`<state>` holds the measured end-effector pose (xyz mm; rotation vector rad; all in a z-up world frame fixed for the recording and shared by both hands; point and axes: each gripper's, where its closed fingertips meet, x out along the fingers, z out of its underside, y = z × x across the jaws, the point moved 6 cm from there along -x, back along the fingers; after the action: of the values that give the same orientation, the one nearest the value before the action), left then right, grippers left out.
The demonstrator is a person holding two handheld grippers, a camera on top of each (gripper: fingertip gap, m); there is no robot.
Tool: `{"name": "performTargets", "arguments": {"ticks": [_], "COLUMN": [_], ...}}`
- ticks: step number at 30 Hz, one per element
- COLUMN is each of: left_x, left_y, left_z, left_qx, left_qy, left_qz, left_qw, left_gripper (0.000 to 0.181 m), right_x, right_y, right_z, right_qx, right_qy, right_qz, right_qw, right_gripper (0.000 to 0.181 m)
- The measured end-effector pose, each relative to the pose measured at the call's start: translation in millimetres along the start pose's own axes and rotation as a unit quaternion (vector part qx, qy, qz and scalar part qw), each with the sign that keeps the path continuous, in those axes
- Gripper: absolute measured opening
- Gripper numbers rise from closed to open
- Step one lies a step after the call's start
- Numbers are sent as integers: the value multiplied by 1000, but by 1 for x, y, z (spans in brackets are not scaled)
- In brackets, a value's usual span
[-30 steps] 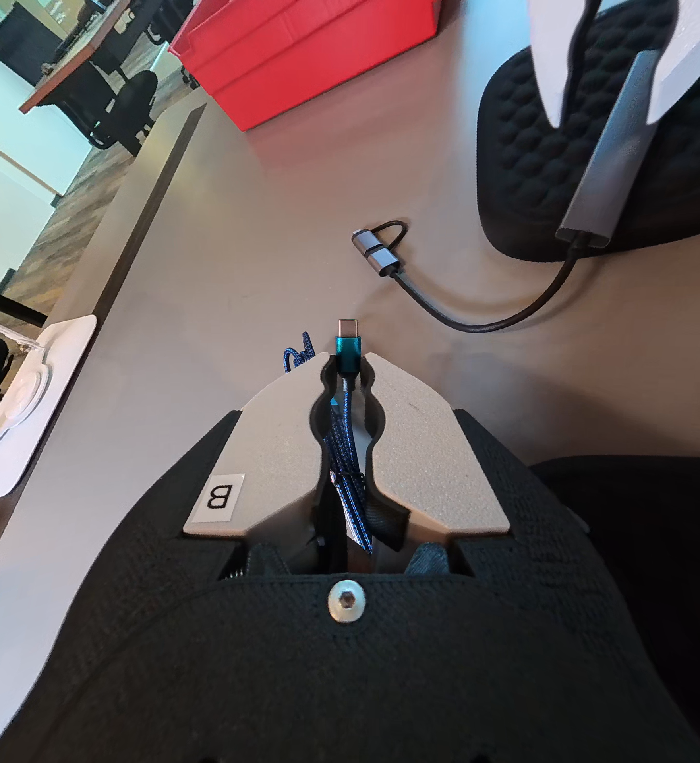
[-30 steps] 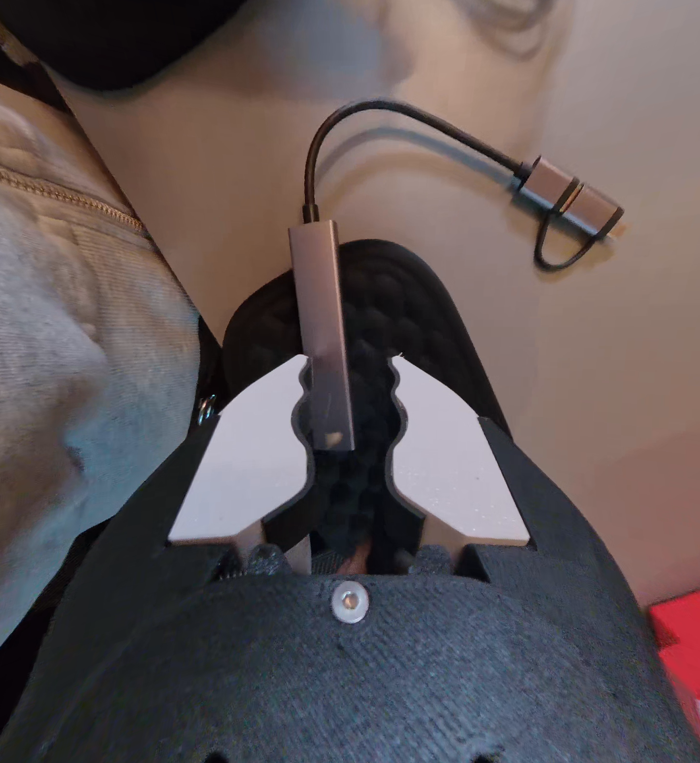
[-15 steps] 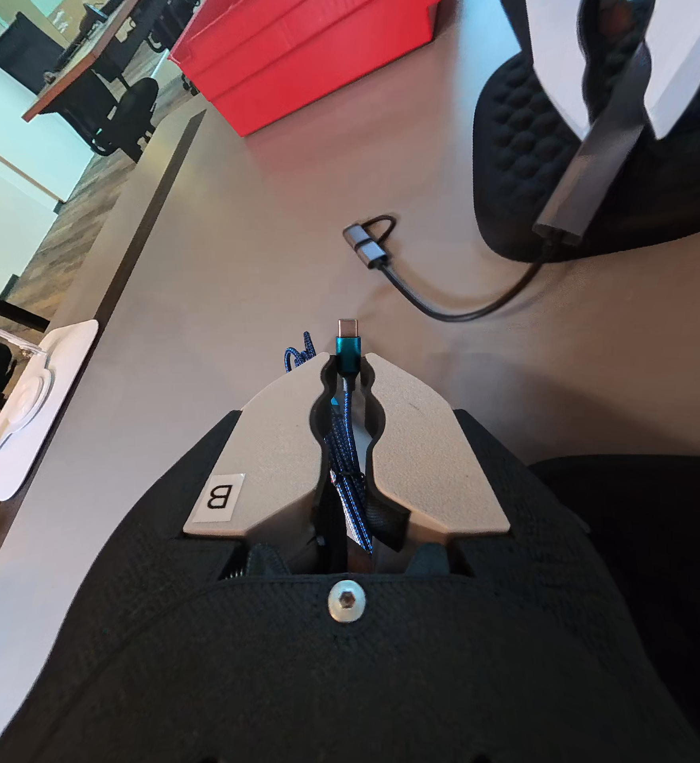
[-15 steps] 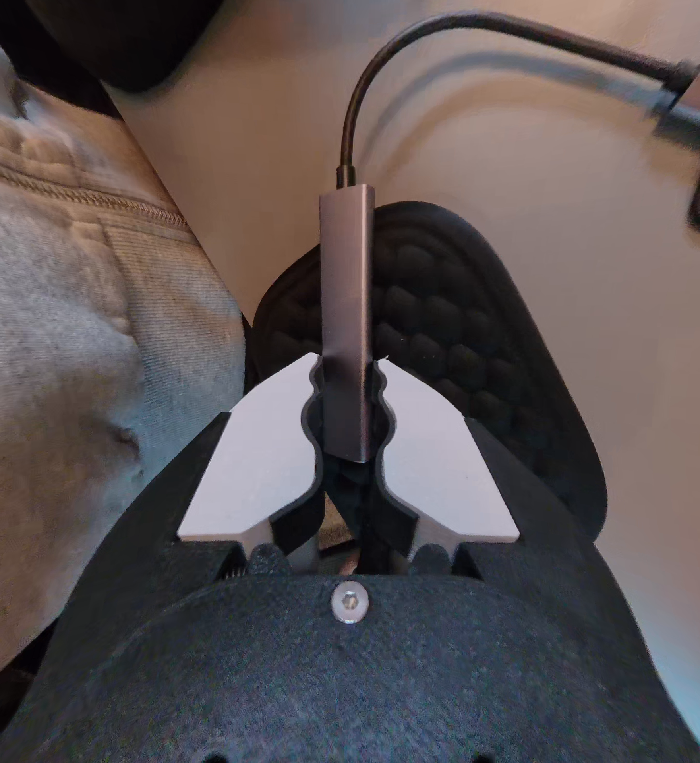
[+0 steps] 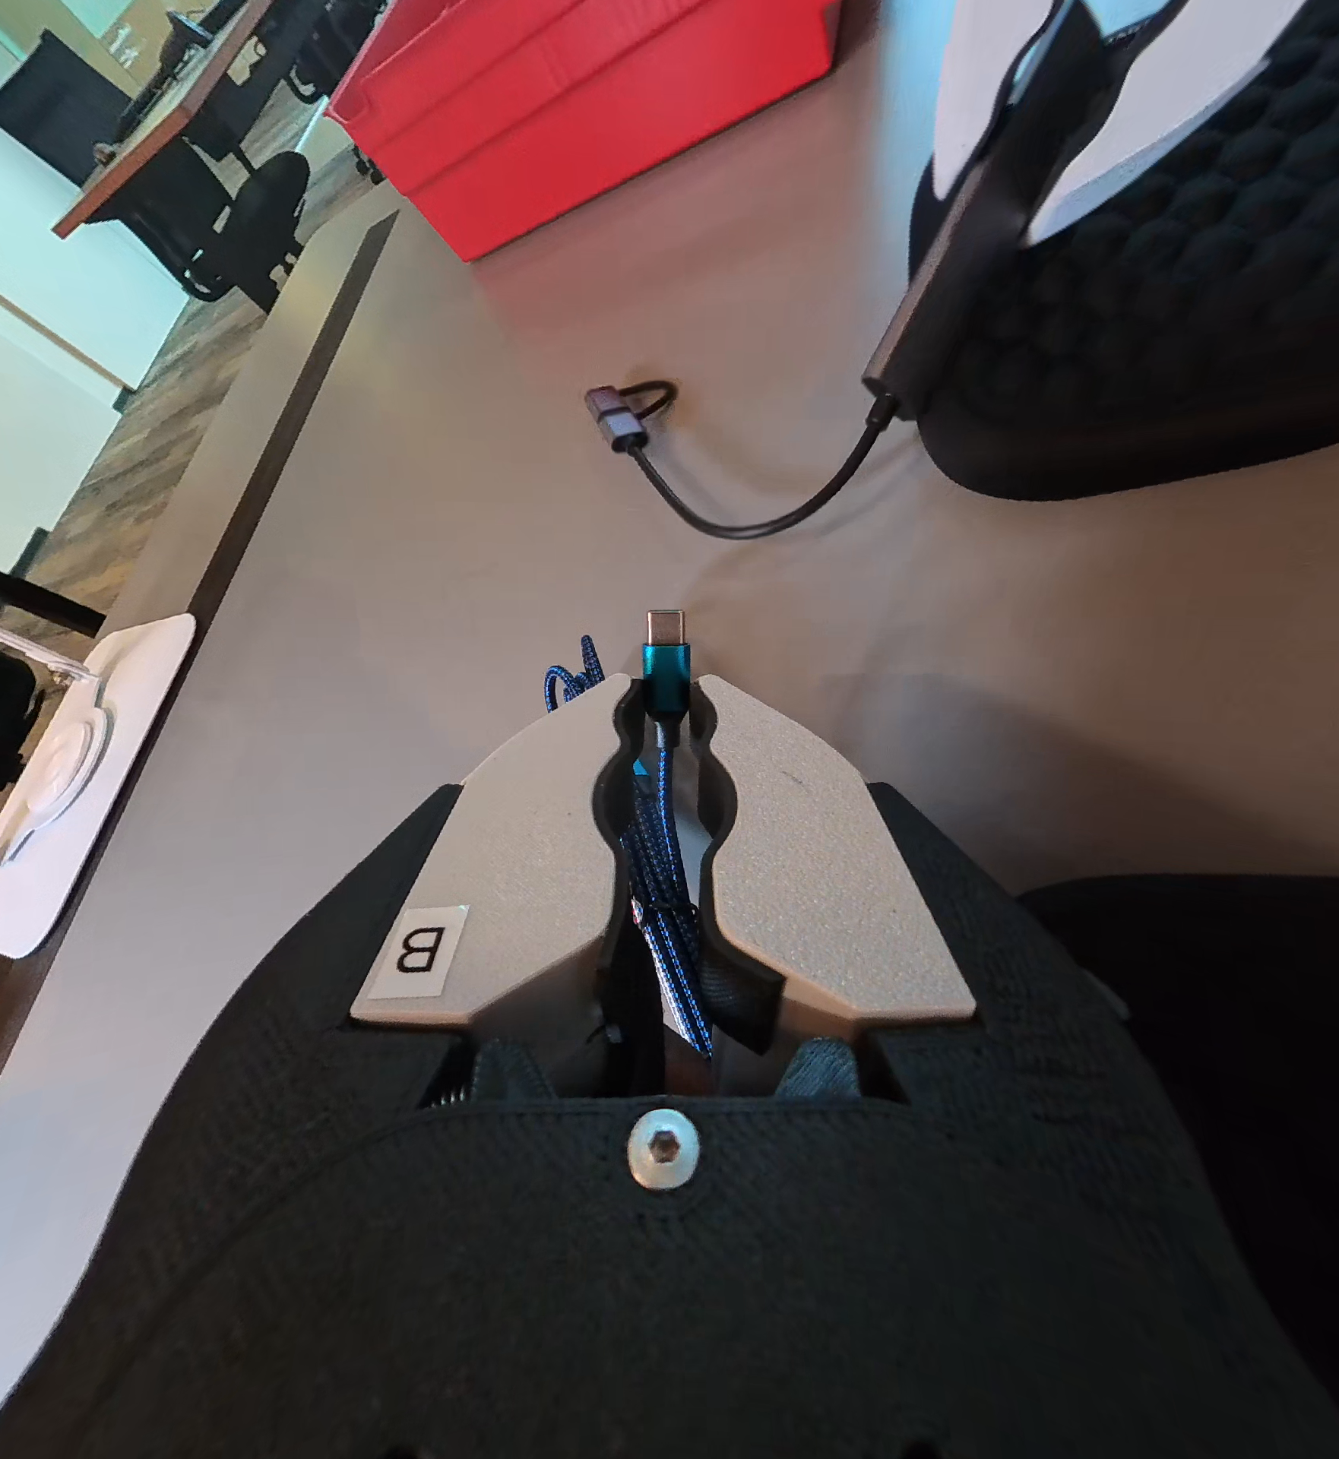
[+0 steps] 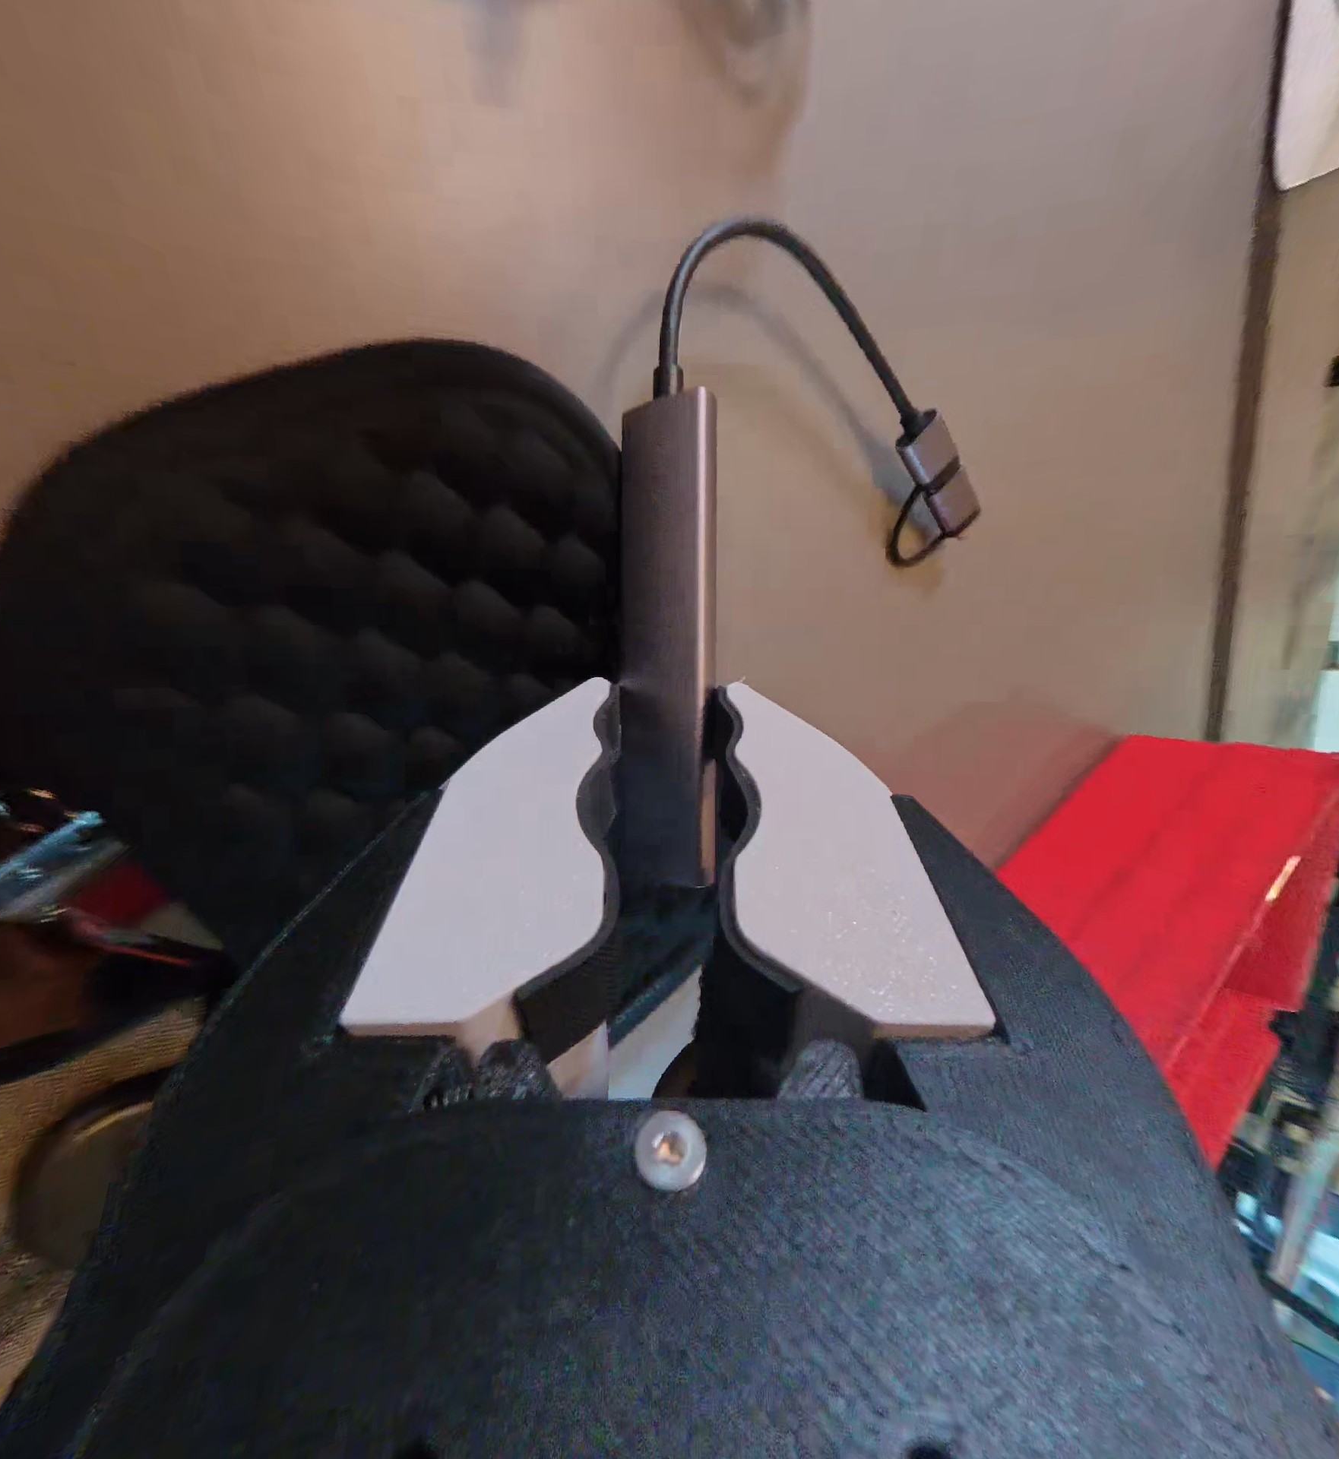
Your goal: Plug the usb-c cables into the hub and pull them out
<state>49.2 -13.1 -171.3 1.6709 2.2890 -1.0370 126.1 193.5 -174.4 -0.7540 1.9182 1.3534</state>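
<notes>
Fingers [image 5: 540,829] of the left gripper [image 5: 668,691] pinch a blue braided cable [image 5: 662,860] just behind its teal plug [image 5: 666,679]. The metal tip sticks out past the fingertips toward 12 o'clock, in the air above the table [image 5: 429,568]. More cable loops out at 11 o'clock of the fingertips.

Right gripper [image 6: 666,695] is clamped on the grey hub [image 6: 670,568], which points straight out at 12 o'clock with about half its length between the fingers [image 6: 493,868]. The hub's short black lead [image 6: 808,260] arcs over to 2 o'clock and ends in a grey connector [image 6: 936,474] lying on the table.

In the left wrist view, hub and right gripper sit at 1 o'clock over a black bumpy pad [image 5: 1203,276], well apart from the teal plug. The grey connector lies between them, at 12 o'clock of the plug. A red bin [image 5: 571,103] is at 11 o'clock, a white flat object [image 5: 66,782] at 9 o'clock on the table edge. The right wrist view is motion-blurred at the sides.
</notes>
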Motion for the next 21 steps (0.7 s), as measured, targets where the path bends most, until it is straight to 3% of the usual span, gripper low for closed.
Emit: {"name": "performTargets", "arguments": {"ticks": [5, 10, 13, 16, 18, 20, 21], "left_x": [0, 0, 0, -1, -1, -1, -1], "left_y": [0, 0, 0, 0, 0, -1, -1], "left_z": [0, 0, 0, 0, 0, 0, 0], "left_qx": [1, 4, 5, 5, 5, 5, 5], "left_qy": [0, 0, 0, 1, 3, 3, 3], "left_qz": [-1, -3, -3, -3, -3, -3, -3], "left_qw": [1000, 1000, 1000, 1000, 1000, 1000, 1000], "left_gripper": [11, 11, 11, 11, 11, 11, 11], "right_x": [-7, -12, -16, -16, -16, -12, -7], "right_y": [-11, -21, -30, -29, -13, -2, -3], "right_z": [-2, -8, -14, -18, -19, -17, -12], "right_qx": [0, 70, 37, -39, -76, -124, -128], "right_qy": [1, 34, 53, 59, 63, 40, 20], "right_qz": [-24, -105, -116, -62, 27, 103, 104], "right_qw": [1000, 991, 991, 996, 995, 986, 986], "right_gripper": [24, 23, 23, 22, 23, 22, 23]}}
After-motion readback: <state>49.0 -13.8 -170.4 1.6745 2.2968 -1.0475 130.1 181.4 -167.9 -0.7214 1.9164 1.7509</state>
